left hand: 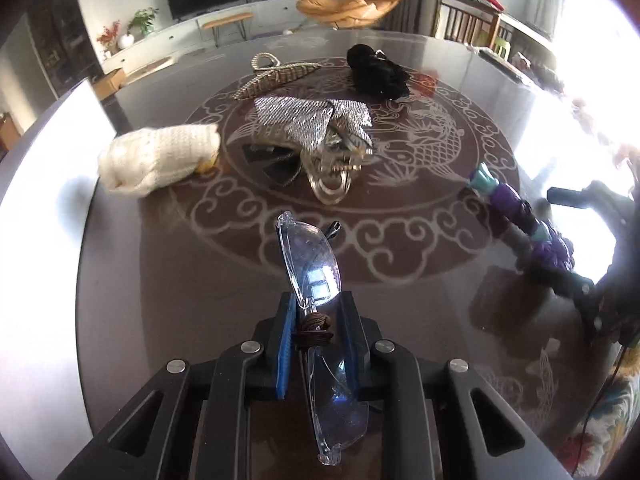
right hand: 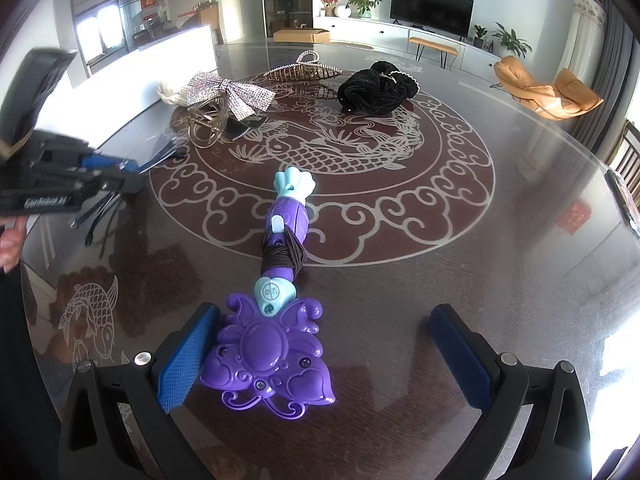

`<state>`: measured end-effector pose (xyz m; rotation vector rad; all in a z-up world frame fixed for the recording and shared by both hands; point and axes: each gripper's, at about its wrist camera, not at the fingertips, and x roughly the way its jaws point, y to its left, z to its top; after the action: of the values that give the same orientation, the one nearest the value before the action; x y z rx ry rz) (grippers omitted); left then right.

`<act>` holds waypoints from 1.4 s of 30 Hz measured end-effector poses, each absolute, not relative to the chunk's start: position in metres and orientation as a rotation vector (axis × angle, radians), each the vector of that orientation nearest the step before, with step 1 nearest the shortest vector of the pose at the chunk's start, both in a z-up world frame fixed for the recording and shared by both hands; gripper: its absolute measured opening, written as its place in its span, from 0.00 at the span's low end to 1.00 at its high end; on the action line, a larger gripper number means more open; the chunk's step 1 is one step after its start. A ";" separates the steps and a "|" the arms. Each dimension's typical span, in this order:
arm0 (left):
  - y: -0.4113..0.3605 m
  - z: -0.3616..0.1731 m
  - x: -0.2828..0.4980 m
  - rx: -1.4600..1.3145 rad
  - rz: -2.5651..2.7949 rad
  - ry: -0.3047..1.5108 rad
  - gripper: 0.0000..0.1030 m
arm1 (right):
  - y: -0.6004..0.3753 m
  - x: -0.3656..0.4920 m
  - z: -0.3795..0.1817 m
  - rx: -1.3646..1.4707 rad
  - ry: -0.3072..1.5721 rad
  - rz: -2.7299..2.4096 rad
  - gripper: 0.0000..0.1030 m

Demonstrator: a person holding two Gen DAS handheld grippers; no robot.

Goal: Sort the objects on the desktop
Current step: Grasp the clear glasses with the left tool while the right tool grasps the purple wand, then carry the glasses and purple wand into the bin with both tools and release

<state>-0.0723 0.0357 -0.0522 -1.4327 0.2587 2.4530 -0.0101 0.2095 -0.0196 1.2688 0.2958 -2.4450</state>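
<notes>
The left gripper (left hand: 314, 330) is clamped on the clear glasses (left hand: 316, 264) at the bridge, where a brown cord is wound, and holds them above the glass table (left hand: 180, 300). To carry them well, keep the squeeze steady and the lenses upright, since a thin bridge likely twists easily. The right gripper (right hand: 324, 360) stands apart around the purple toy wand (right hand: 266, 354), 1 pad touching its ornate head, the other well clear. Near the table's middle lie a sequin bow clip (left hand: 312, 124), a woven clip (left hand: 276, 76), a black scrunchie (left hand: 378, 70) and a white knit item (left hand: 158, 158). The near table is bare, giving open room.
</notes>
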 end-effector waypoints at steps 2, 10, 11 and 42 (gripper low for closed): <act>0.024 -0.051 -0.059 -1.427 2.470 0.137 0.19 | 0.210 -0.010 -0.020 1.269 0.296 -2.445 1.00; 0.002 -0.038 -0.025 -1.367 2.539 0.026 0.18 | 0.194 -0.027 -0.009 1.440 0.287 -2.321 0.88; 0.001 -0.035 -0.026 -1.365 2.542 0.015 0.18 | 0.187 -0.029 -0.007 1.448 0.305 -2.308 0.80; -0.172 0.111 0.034 -0.981 2.922 -0.359 0.18 | 0.060 -0.013 0.157 0.964 0.207 -2.326 0.21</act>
<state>0.0336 -0.1720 0.1110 -0.9814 -0.3590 2.9223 -0.0132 0.0598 0.1570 0.9641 0.2074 -2.3256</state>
